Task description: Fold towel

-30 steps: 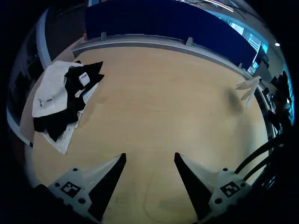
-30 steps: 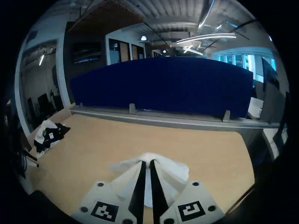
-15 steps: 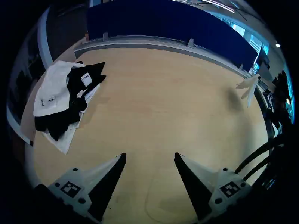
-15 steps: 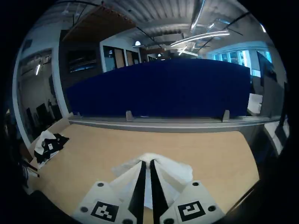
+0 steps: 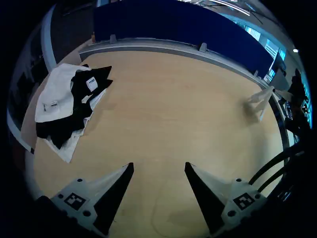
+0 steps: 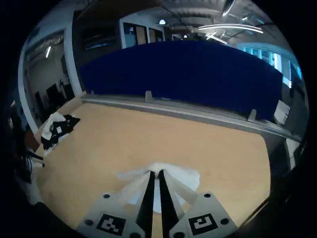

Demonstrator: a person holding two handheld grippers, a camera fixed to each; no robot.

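My right gripper (image 6: 156,174) is shut on a white towel (image 6: 178,178), which bunches up around its fingertips above the wooden table (image 6: 119,139). In the left gripper view that same white towel (image 5: 261,99) hangs at the far right edge of the table (image 5: 170,103), just over its shadow. My left gripper (image 5: 158,166) stands open low over the near side of the table, with nothing between its fingers.
A pile of white and black cloths (image 5: 67,103) lies at the table's left edge, seen too as the cloth pile (image 6: 57,129) in the right gripper view. A blue partition (image 6: 182,75) with a grey rail (image 5: 170,45) borders the far side. Black cables (image 5: 277,166) run at the right.
The right gripper has tilted down and lowered with the towel, which now hangs closer to the table. The left gripper has stayed put.
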